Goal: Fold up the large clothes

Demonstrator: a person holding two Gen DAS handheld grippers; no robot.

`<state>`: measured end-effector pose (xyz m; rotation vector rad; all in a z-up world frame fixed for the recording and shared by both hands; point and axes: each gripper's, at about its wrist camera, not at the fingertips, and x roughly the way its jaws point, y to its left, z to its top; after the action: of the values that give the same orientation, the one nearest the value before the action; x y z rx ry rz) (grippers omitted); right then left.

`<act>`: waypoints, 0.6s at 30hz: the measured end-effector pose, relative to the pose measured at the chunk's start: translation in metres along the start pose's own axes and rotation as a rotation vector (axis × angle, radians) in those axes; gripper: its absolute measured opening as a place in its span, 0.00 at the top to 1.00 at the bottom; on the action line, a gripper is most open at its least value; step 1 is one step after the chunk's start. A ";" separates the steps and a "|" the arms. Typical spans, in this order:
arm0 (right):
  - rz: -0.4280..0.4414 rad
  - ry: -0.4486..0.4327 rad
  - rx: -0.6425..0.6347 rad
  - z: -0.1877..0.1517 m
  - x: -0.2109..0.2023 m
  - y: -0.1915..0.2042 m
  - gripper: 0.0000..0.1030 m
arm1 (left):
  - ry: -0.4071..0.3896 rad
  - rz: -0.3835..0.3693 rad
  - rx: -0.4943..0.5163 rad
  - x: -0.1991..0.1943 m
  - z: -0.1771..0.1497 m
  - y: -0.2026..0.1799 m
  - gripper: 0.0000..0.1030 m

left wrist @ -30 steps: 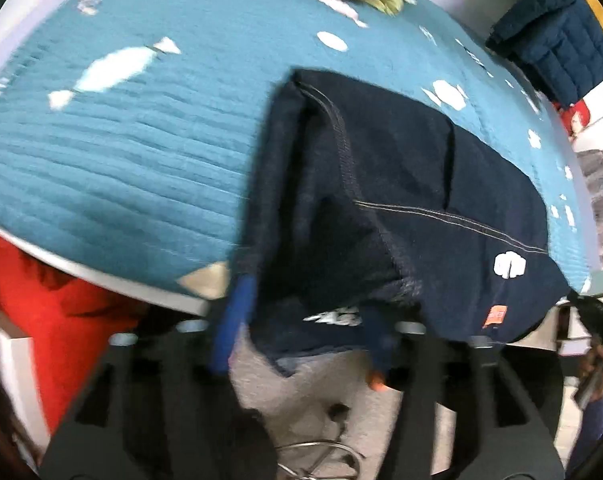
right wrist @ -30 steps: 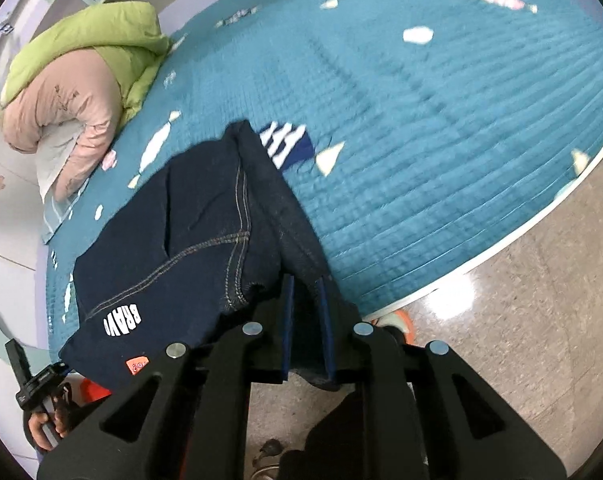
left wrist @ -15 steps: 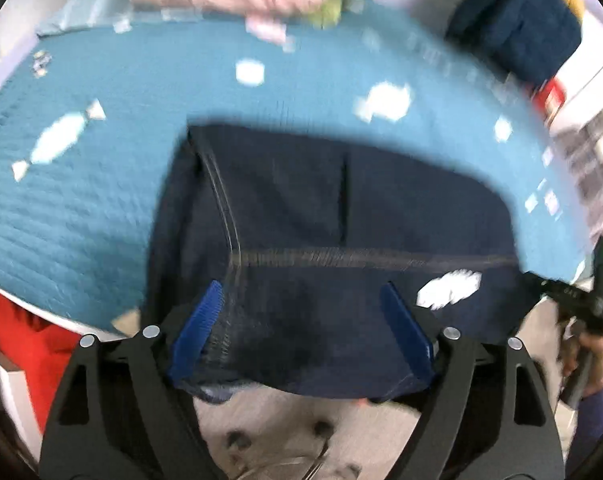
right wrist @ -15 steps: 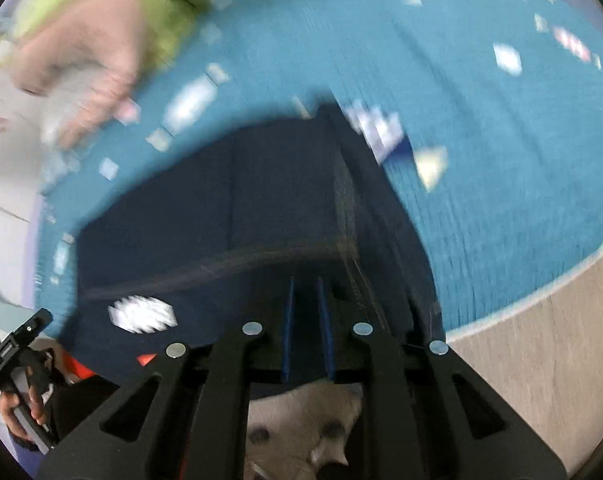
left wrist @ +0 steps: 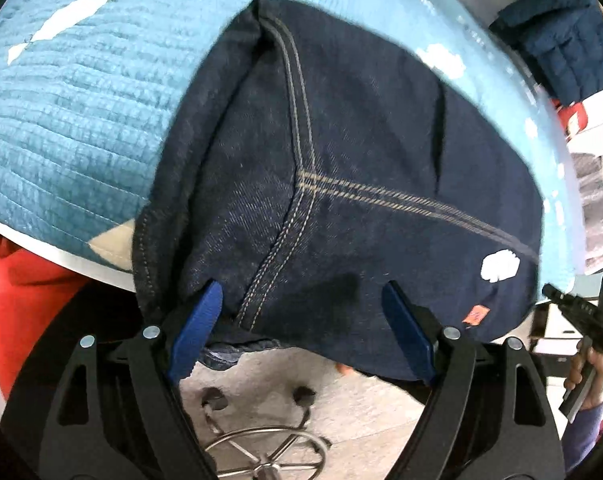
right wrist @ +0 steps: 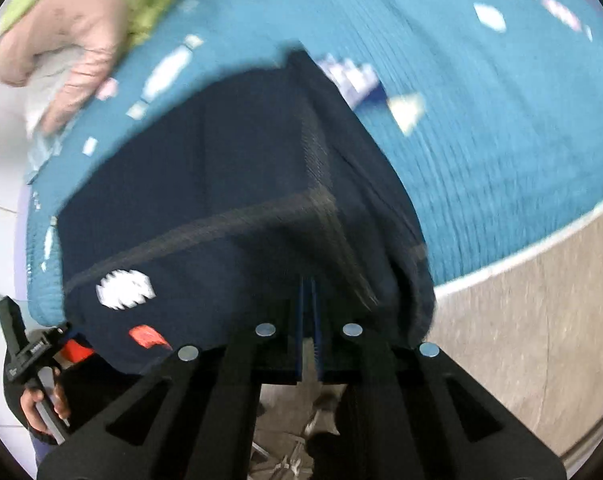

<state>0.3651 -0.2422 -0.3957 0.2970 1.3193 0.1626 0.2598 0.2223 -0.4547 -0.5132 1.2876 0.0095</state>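
Observation:
Dark blue jeans (left wrist: pixel 341 184) with tan stitching lie folded on a teal quilted bed (left wrist: pixel 73 112), their near edge hanging over the bed's rim. My left gripper (left wrist: pixel 301 316) is open, its blue pads on either side of the jeans' near edge. My right gripper (right wrist: pixel 309 300) is shut, its pads pressed together on the jeans' (right wrist: pixel 229 200) near edge. The right wrist view is blurred. A white print (left wrist: pixel 499 267) and an orange tag (left wrist: pixel 477 314) mark the jeans.
A pink and green bundle (right wrist: pixel 73 36) lies on the far part of the bed (right wrist: pixel 501 120). A navy padded jacket (left wrist: pixel 561 44) sits at the back right. A stool base (left wrist: pixel 261 452) stands on the floor below. Red cloth (left wrist: pixel 17 296) is at the left.
My left gripper has opened and let go of the jeans' edge, then come closer to it. My right gripper stays shut on the jeans and has swung with them.

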 end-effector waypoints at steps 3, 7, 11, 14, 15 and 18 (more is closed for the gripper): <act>0.050 -0.075 -0.019 0.025 -0.010 0.021 0.94 | -0.061 -0.033 0.004 -0.018 -0.003 0.003 0.16; 0.080 -0.111 -0.001 0.071 0.014 0.039 0.95 | -0.144 -0.011 -0.044 -0.038 -0.004 0.016 0.13; 0.040 -0.023 0.088 0.095 0.070 0.023 1.00 | -0.162 -0.017 -0.145 -0.038 -0.007 0.038 0.13; 0.092 0.017 0.198 0.092 0.094 0.008 1.00 | -0.127 -0.022 -0.190 -0.028 -0.013 0.056 0.13; 0.070 0.005 0.190 0.092 0.089 0.013 1.00 | -0.122 -0.024 -0.200 -0.026 -0.015 0.062 0.13; -0.038 -0.085 0.049 0.082 0.060 0.054 0.93 | -0.125 -0.045 -0.224 -0.022 -0.024 0.073 0.13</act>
<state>0.4617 -0.1834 -0.4166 0.3172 1.2450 0.0845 0.2104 0.2846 -0.4653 -0.7224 1.1587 0.1478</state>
